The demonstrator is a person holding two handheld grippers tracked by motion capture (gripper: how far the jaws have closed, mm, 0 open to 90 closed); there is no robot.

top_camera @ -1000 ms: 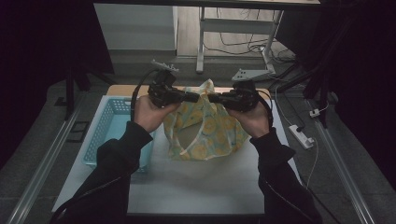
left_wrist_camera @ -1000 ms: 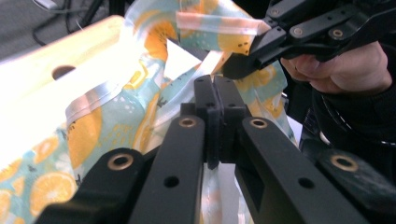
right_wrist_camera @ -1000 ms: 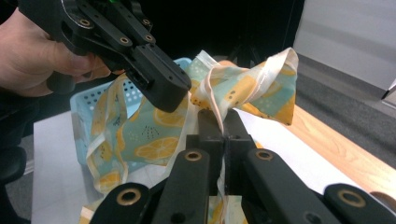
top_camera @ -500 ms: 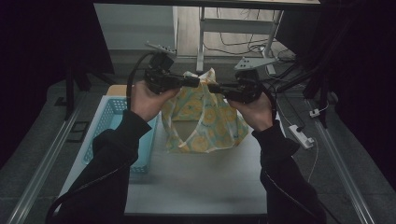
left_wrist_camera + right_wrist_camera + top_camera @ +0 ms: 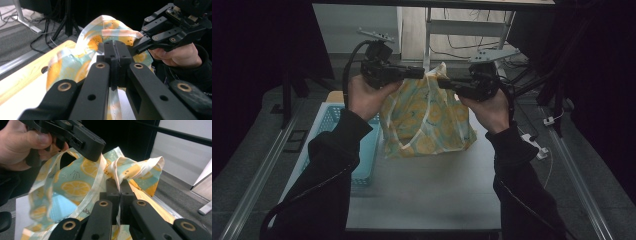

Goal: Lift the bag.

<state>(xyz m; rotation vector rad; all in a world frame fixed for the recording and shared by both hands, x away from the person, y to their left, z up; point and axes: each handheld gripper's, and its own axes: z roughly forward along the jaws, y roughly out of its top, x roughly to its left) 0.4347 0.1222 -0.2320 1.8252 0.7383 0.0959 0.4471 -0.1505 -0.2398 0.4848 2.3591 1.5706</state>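
Both grippers hold a lemon-print cloth bag at its top edge, above the middle of the counter. The left gripper bites the rim at about 10 o'clock of the bag, the right gripper at about 2 o'clock, tips pointing toward each other. In the left gripper view its fingers are pressed together with a fold of the fabric pinched between the pads; in the right gripper view the fingers are likewise clamped on the cream-trimmed edge, which bunches up just above them. Two grips on opposite sides of the rim look meant to spread the load and keep the mouth from collapsing: in the right gripper view the bag gapes a little between the grip points, a loop handle hanging slack at 9 o'clock. The body sags below the hands, its bottom at or just over the counter; whether it touches I cannot tell. A blue basket sits at 9 o'clock of the bag, near the counter's left edge, partly under the left sleeve. Judgement: the hold suits lifting or shaking out the bag, or carrying it over to the basket; thin cloth in a narrow pinch could slip if the hands pull apart too hard, so the pair should travel together. Bag contents, if any, hidden.
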